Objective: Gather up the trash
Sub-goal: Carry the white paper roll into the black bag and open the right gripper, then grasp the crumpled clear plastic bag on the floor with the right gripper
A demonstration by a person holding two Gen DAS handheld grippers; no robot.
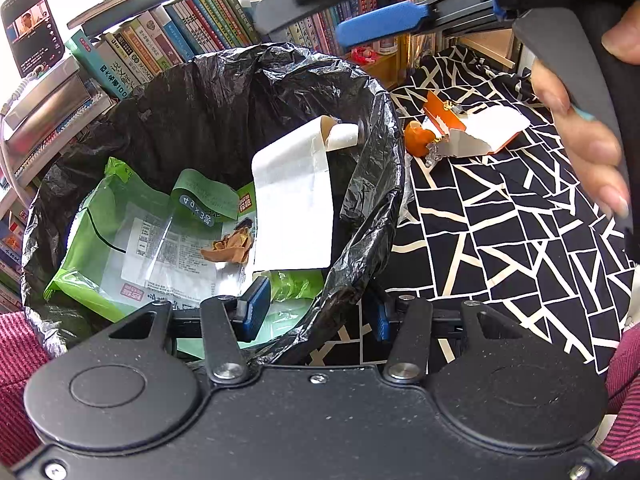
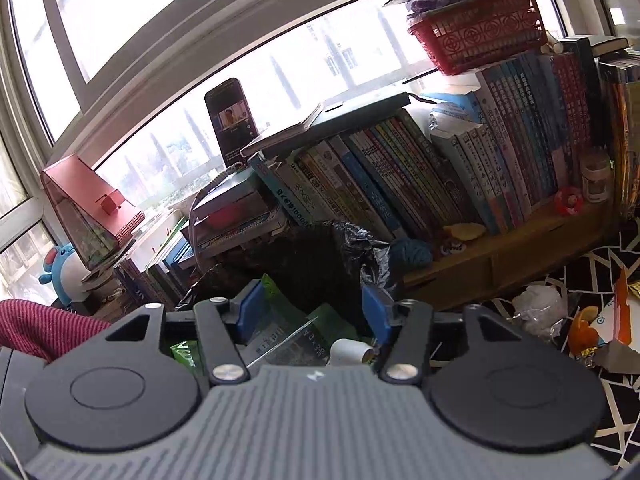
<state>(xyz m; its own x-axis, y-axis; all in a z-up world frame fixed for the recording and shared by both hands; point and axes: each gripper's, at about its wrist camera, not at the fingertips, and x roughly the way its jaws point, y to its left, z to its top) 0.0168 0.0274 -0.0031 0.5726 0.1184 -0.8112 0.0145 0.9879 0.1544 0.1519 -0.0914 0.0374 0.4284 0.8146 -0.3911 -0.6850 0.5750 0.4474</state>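
Unrolling white paper roll [image 1: 296, 196] in black-lined bin [image 1: 372, 200]

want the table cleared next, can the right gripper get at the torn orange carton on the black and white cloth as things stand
Probably yes. The right gripper is open and empty above the bin, and the torn orange carton lies uncovered on the cloth beside it, orange peel alongside.

Books [image 2: 400, 168], phone [image 2: 231, 120], perhaps yarn [image 2: 412, 251]
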